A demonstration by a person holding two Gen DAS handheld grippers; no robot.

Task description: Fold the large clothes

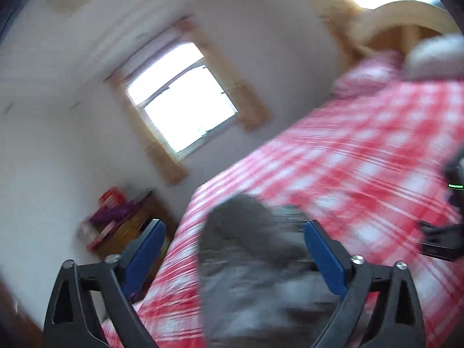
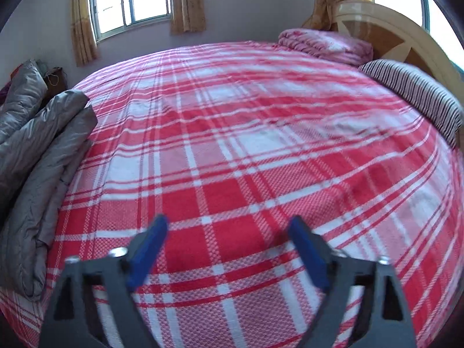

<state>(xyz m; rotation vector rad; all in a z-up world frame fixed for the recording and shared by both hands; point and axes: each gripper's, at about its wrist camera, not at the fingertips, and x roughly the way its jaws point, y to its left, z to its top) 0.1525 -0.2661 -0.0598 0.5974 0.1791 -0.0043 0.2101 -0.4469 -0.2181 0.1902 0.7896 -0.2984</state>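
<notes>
A grey padded jacket (image 2: 34, 150) lies bunched at the left edge of the bed, which has a red and white plaid sheet (image 2: 232, 145). In the blurred left wrist view the jacket (image 1: 255, 261) fills the space between and below the fingers. My left gripper (image 1: 235, 226) is open just above it, jaws wide apart, not closed on the cloth. My right gripper (image 2: 229, 223) is open and empty over the plaid sheet, well right of the jacket. The right gripper's black body (image 1: 443, 240) shows at the right edge of the left wrist view.
A folded pink quilt (image 2: 324, 43) and a striped pillow (image 2: 417, 90) lie by the wooden headboard (image 2: 385, 29). A low cabinet with colourful items (image 1: 121, 220) stands by the wall left of the bed. Curtained windows (image 2: 130, 0) are behind the bed.
</notes>
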